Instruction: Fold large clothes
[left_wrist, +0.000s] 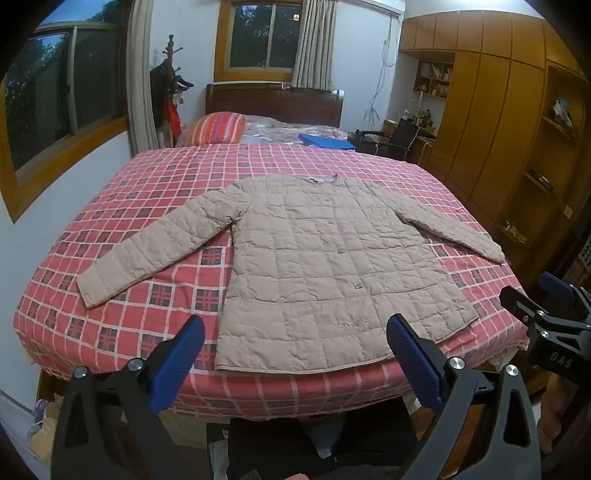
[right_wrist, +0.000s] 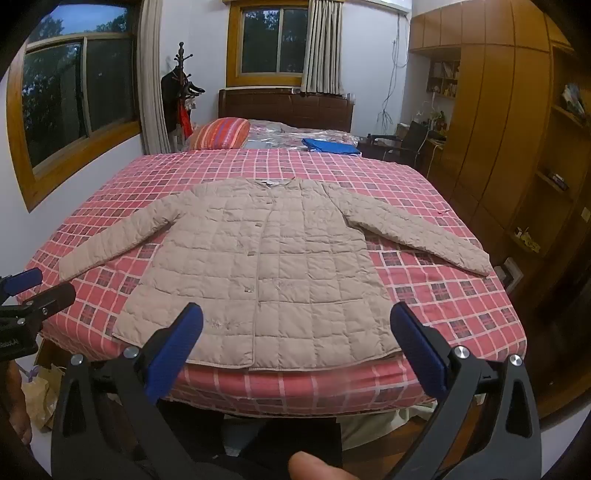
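Both grippers were spread wide and held nothing: the left gripper (left_wrist: 295, 328) hung in the air just short of the jacket's hem, its blue pads (left_wrist: 177, 365) framing the lower left part of the garment without touching it, and the right gripper (right_wrist: 295, 317) hovered the same way beside it, blue pads (right_wrist: 417, 350) far apart over the hem's right half. Each tool pointed forward and slightly down toward the jacket, level with one another and near each other, so that each showed at the edge of the other's camera view. Spread flat on the red checked bedspread (left_wrist: 122, 317) lay the beige quilted jacket (left_wrist: 325, 266), front up and buttoned, collar at the far end, hem close to the near edge of the bed, both sleeves angled outward and down from the shoulders. Beyond the jacket's collar sat a striped pillow (left_wrist: 216, 127) to the far left and a folded blue cloth (left_wrist: 325, 141) to the far right. A fingertip (right_wrist: 317, 467) showed at the bottom of the right wrist view, below the jacket.
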